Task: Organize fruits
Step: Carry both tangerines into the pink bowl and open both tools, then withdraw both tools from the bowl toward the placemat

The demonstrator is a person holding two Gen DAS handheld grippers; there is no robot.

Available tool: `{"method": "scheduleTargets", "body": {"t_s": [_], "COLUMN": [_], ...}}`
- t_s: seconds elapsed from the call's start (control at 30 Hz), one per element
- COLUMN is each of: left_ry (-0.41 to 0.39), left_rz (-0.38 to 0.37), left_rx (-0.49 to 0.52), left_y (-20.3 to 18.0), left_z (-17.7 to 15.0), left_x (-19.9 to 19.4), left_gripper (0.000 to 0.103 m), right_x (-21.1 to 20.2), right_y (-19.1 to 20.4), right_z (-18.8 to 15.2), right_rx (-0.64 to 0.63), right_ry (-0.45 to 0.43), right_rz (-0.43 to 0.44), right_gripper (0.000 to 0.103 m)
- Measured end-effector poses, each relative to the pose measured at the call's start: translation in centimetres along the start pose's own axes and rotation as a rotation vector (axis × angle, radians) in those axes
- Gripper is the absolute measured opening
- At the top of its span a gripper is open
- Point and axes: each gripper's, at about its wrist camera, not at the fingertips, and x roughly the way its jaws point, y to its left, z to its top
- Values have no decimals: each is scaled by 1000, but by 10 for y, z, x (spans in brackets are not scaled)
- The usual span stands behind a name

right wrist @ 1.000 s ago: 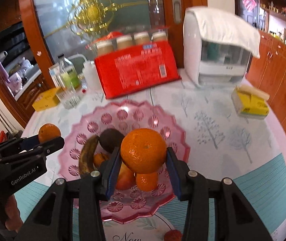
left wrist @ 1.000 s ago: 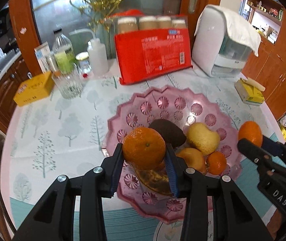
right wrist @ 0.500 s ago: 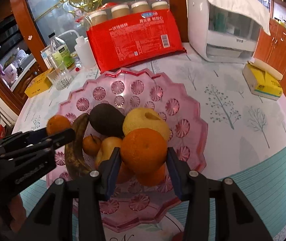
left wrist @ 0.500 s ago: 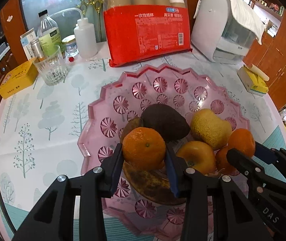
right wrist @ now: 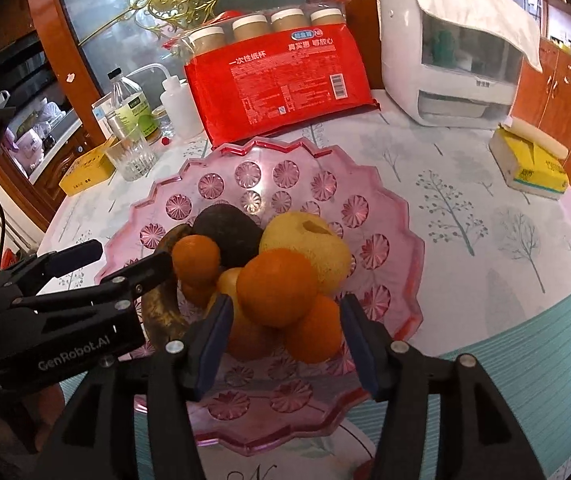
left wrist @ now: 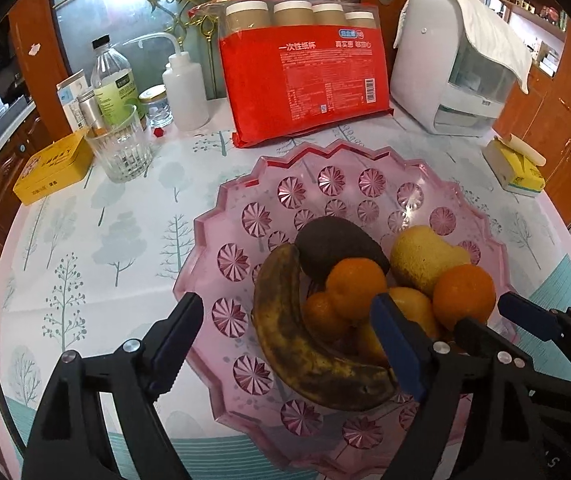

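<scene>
A pink scalloped glass plate [left wrist: 325, 184] holds a brown banana [left wrist: 285, 320], a dark avocado [left wrist: 333, 244], a yellow pear-like fruit [left wrist: 421, 256] and several oranges. My left gripper [left wrist: 285, 336] is open over the plate's near side, empty; the orange [left wrist: 355, 286] lies in the pile just beyond its fingers. My right gripper [right wrist: 283, 338] is open around another orange [right wrist: 277, 286] that rests on the pile [right wrist: 317, 248]. The right gripper also shows in the left wrist view [left wrist: 485, 320], and the left gripper shows in the right wrist view [right wrist: 125, 258].
Behind the plate stand a red pack of paper cups [left wrist: 305, 76], a white appliance [left wrist: 453, 68], a glass tumbler [left wrist: 119, 152], bottles [left wrist: 111, 80] and a yellow box [left wrist: 53, 168]. A yellow tissue pack [left wrist: 519, 170] lies at the right table edge.
Both grippers lowered over the plate and opened. Each let go of its orange, which now rests on the fruit pile.
</scene>
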Motion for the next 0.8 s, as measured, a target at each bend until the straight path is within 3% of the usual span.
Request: {"method": "scheduleTargets", "body": {"t_s": [0.37,0.53,0.8], "left_ry": [-6,-15,-41], "left_rz": [21,8,-3], "left_rx": [-36,-38,-37], "left_y": [8,7,2], "left_z": [-5,-8,-18], "left_x": [-25,-47,-91], "left_gripper": [93,99,99], "right_x": [-20,-36,-70], "right_y": [-2,3,7], "right_z": [-7,-9,-16], "right_rx": [23,19,16], "right_ry": [-27,-47,-94], "right_rz": [10,19,22], "right_gripper": [56,56,56]}}
